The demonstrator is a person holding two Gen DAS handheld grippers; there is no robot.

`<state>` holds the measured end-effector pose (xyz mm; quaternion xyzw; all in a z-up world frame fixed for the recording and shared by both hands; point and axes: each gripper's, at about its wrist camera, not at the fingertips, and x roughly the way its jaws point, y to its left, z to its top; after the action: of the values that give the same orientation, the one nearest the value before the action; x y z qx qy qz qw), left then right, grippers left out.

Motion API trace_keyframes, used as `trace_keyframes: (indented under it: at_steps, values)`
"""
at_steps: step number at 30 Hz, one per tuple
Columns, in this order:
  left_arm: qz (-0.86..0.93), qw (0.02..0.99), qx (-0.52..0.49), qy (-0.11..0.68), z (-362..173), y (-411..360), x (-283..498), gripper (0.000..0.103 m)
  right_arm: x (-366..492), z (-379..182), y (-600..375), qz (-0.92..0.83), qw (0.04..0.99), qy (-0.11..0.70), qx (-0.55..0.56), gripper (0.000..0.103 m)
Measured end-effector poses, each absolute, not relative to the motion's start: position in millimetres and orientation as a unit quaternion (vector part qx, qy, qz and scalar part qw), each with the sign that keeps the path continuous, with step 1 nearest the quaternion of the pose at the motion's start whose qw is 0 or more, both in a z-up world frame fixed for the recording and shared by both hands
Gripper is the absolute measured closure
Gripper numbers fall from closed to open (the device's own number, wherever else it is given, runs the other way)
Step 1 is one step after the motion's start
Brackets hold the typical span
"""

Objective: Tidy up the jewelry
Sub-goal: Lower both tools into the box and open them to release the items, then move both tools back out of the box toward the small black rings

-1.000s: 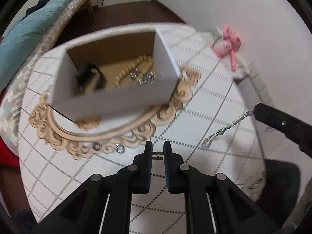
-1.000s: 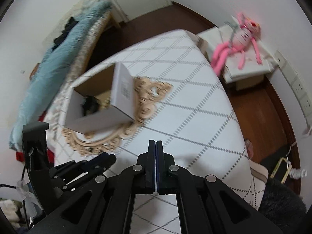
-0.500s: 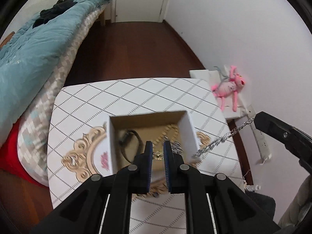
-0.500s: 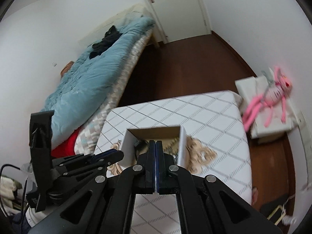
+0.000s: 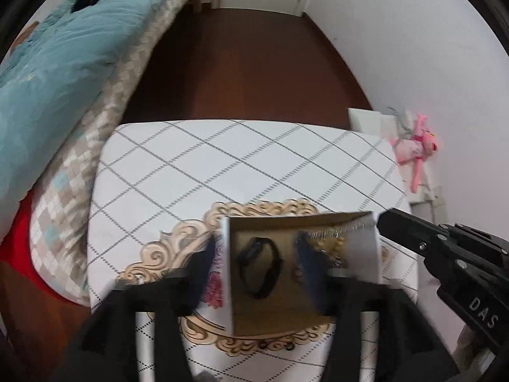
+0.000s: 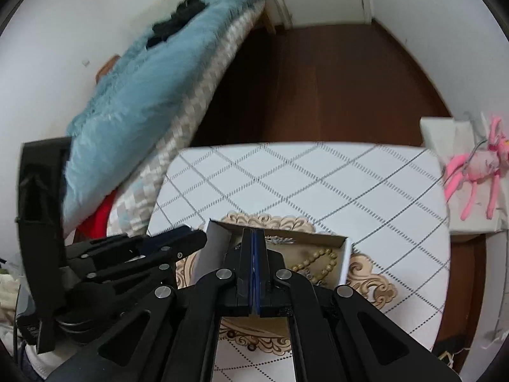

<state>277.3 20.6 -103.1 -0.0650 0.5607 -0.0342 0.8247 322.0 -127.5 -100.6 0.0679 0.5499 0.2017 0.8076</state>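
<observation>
One open white cardboard box with a brown inside [image 5: 305,273] sits on a cream scroll-edged ornate mat [image 5: 178,248] on the bench with the white diamond-pattern cloth [image 5: 222,165]. Task looks mostly done, judging by what's in the box.

In the box, counted:
- one black band, watch or bracelet (can't tell which) [image 5: 261,267]
- one cream bead string [image 6: 318,259]
- one silver chain [image 5: 343,230], lying over the box's right rim at the tip of the right gripper
- some small silvery bits next to the beads, too blurred to count

Left outside: two small dark ring-like items [image 5: 276,347] on the mat's near edge, just in front of the box (earrings maybe, too small to tell). My guess is those go in next.

Left gripper [image 5: 254,270]: jaws have just been opening, now wide and blurred, straddling the box's left wall, nothing visibly between them. Right gripper [image 6: 253,245]: jaws pressed tight together over the box; whether the chain end is pinched in them I can't tell.

Off-task: one pink plush toy [image 5: 416,152] on one white side stand beside the bench, one bed with a teal blanket [image 5: 63,57].
</observation>
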Motion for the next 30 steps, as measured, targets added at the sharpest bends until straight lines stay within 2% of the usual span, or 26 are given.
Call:
trace_keyframes:
  at_steps: [2,3,5,7,9,10,11,12,13,14,15,20,30]
  values:
    - [-0.022,0.829,-0.071,0.554,-103,29,274,0.034,327,-107,-129,0.194,0.804,0.558,0.064,0.102]
    - [-0.018,0.828,-0.071,0.556,-104,31,274,0.034,327,-108,-130,0.190,0.803,0.561,0.063,0.098]
    - [-0.002,0.827,-0.066,0.558,-106,37,269,0.034,327,-112,-134,0.179,0.803,0.564,0.063,0.083]
    - [0.009,0.831,-0.055,0.553,-107,40,262,0.034,323,-113,-139,0.166,0.808,0.563,0.058,0.052]
    - [0.022,0.834,-0.044,0.549,-109,41,255,0.034,317,-112,-146,0.156,0.813,0.558,0.056,0.045]
    - [0.028,0.837,-0.039,0.545,-111,42,250,0.033,311,-115,-148,0.145,0.816,0.558,0.046,0.045]
    - [0.033,0.839,-0.037,0.542,-112,43,246,0.027,307,-116,-149,0.137,0.818,0.557,0.039,0.044]
    - [0.036,0.842,-0.034,0.538,-113,43,242,0.017,303,-118,-150,0.130,0.819,0.558,0.031,0.033]
    - [0.039,0.845,-0.031,0.533,-114,43,237,0.013,296,-122,-151,0.116,0.822,0.558,0.016,0.015]
    - [0.041,0.848,-0.027,0.528,-115,43,232,0.003,292,-124,-152,0.108,0.824,0.557,0.008,0.007]
    - [0.043,0.850,-0.022,0.525,-116,41,228,0.000,286,-127,-153,0.095,0.827,0.555,-0.003,0.000]
    - [0.052,0.853,-0.006,0.519,-111,38,215,0.000,266,-131,-155,0.059,0.837,0.542,-0.031,0.000]
    - [0.054,0.875,-0.006,0.481,-72,37,181,0.000,225,-83,-155,0.044,0.874,0.483,-0.031,0.000]
